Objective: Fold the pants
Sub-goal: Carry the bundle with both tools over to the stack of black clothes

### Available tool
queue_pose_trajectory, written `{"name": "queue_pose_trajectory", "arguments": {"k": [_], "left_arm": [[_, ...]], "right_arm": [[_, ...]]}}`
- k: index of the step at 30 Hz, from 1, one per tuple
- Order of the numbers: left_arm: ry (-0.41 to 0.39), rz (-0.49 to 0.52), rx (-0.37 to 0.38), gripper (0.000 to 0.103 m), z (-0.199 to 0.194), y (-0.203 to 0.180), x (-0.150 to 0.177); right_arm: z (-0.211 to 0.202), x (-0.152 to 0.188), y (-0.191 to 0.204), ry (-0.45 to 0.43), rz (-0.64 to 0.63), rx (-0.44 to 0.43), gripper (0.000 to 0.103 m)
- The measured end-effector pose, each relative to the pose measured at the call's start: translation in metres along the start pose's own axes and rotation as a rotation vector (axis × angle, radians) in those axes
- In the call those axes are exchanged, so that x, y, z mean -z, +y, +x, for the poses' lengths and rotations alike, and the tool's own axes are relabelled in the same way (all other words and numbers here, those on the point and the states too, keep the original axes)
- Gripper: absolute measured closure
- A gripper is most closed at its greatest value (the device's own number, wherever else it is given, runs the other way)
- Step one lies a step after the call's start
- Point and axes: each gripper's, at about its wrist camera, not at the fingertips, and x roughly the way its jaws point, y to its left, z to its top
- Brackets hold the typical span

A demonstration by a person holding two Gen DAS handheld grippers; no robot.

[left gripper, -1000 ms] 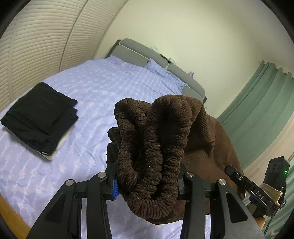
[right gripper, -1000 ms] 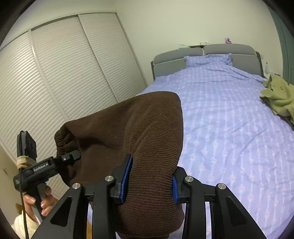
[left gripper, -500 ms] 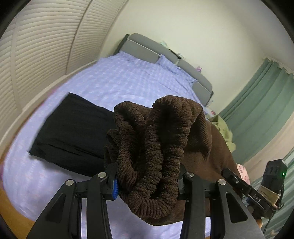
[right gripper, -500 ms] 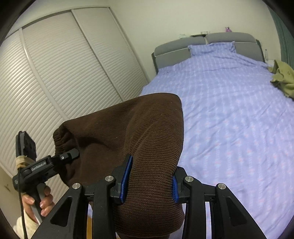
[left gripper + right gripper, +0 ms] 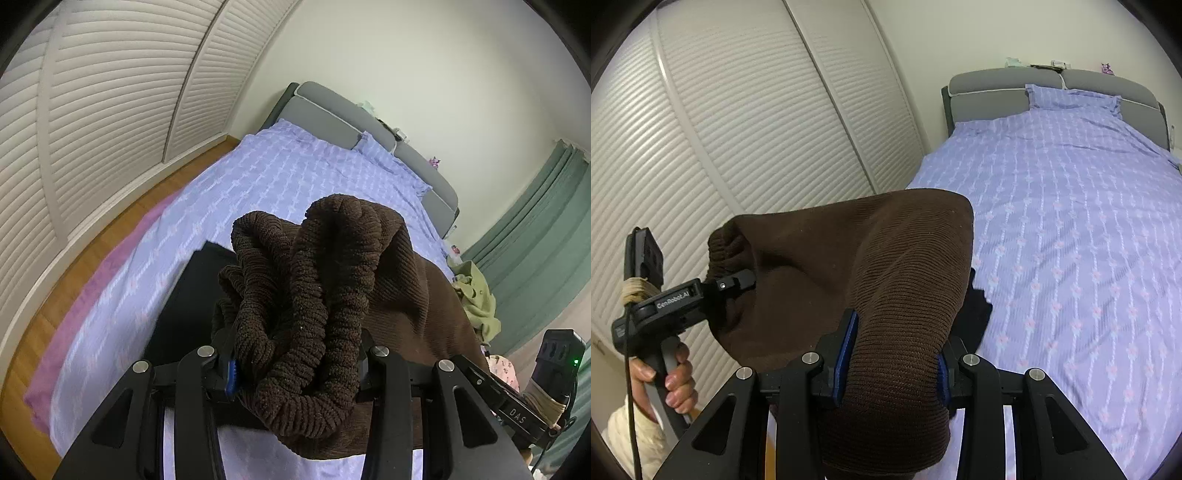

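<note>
Brown knit pants [image 5: 325, 295] hang in the air between both grippers, above the near left part of the bed. My left gripper [image 5: 295, 373] is shut on the bunched elastic waistband. My right gripper [image 5: 890, 362] is shut on a thick folded part of the same pants [image 5: 871, 273]. In the right wrist view the left gripper [image 5: 738, 280] shows at the left, held by a hand, clamped on the waistband end. The right gripper's handle shows at the lower right of the left wrist view.
The bed has a lilac patterned sheet [image 5: 1071, 221], a pillow and a grey headboard [image 5: 997, 92]. Folded black clothes [image 5: 192, 291] lie on the bed under the pants. A green garment [image 5: 476, 299] lies at the right. White louvred wardrobe doors [image 5: 738, 129] stand left; wooden floor [image 5: 74, 280] runs beside the bed.
Both grippers have carried the pants leftward and over the folded black clothes, which now lie beneath the pants. Both grips are unchanged.
</note>
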Motion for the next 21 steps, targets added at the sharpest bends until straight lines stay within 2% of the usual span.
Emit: {"name": "queue_pose_trajectory", "arguments": {"k": [5,10,17,19,21], "left_arm": [[0.057,-0.02,0.005,0.062,0.051,0.028,-0.027],[0.133,-0.039,-0.009,0.062,0.1,0.055,-0.03],[0.257,-0.049,-0.045,0.061,0.154,0.081,-0.006],[0.287,-0.054,-0.067,0.059,0.164,0.088,0.0],[0.319,-0.057,-0.095,0.052,0.17,0.096,0.007]], "right_arm": [[0.052,-0.021,-0.01,0.045,0.045,0.027,0.066],[0.095,-0.019,-0.024,0.117,0.06,0.055,0.066],[0.135,0.008,-0.047,0.216,0.074,0.101,0.066],[0.145,0.014,-0.048,0.242,0.066,0.108,0.064],[0.153,0.017,-0.049,0.269,0.052,0.124,0.061]]}}
